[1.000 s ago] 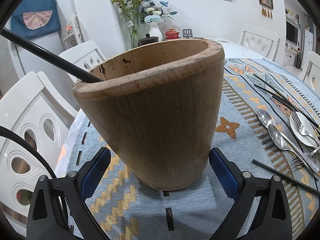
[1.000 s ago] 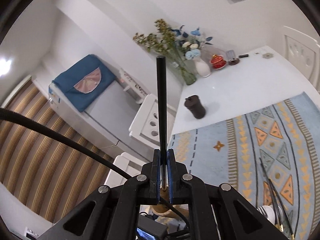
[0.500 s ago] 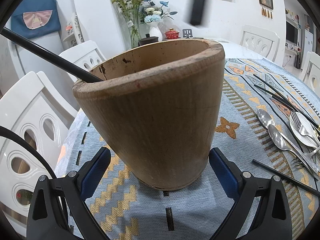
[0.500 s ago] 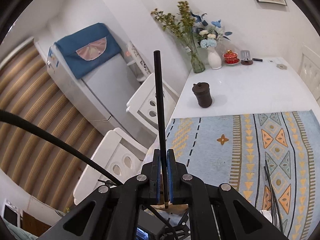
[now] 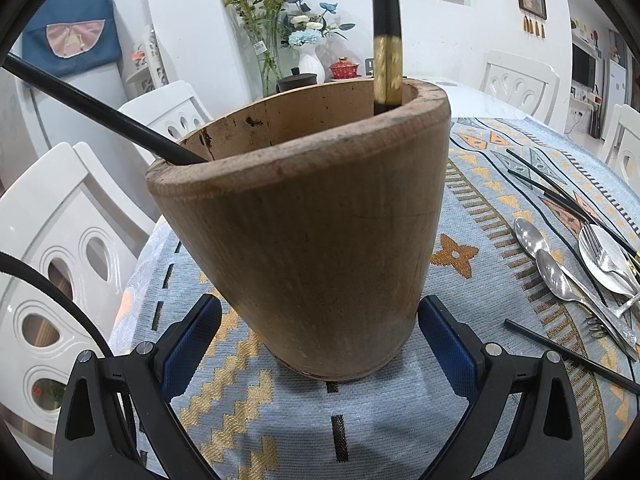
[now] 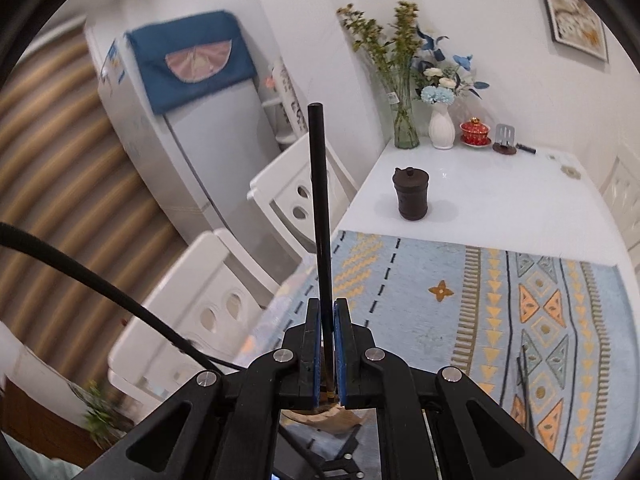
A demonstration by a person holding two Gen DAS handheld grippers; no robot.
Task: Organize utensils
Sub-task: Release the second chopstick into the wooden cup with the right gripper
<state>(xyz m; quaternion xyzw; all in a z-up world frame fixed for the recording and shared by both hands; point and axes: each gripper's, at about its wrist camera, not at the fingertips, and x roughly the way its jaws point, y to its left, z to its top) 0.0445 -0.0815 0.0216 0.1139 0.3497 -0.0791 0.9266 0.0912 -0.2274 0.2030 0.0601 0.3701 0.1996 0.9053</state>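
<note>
One slim black chopstick (image 5: 386,36) entering tapered wooden holder (image 5: 312,232).

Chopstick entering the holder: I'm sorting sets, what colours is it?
Black chopstick with a gold band near its end, clearest in the left wrist view.

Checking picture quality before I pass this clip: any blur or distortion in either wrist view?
Left wrist view: sharp, with the wooden holder bulged by the fisheye. Right wrist view: fridge and chairs smeared by motion on the left, while the chopstick stays crisp.

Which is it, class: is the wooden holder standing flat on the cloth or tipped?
Tipped. The wooden holder leans toward the left of the left wrist view, its rim slanted. Whether its base lifts off the cloth cannot be told.
</note>
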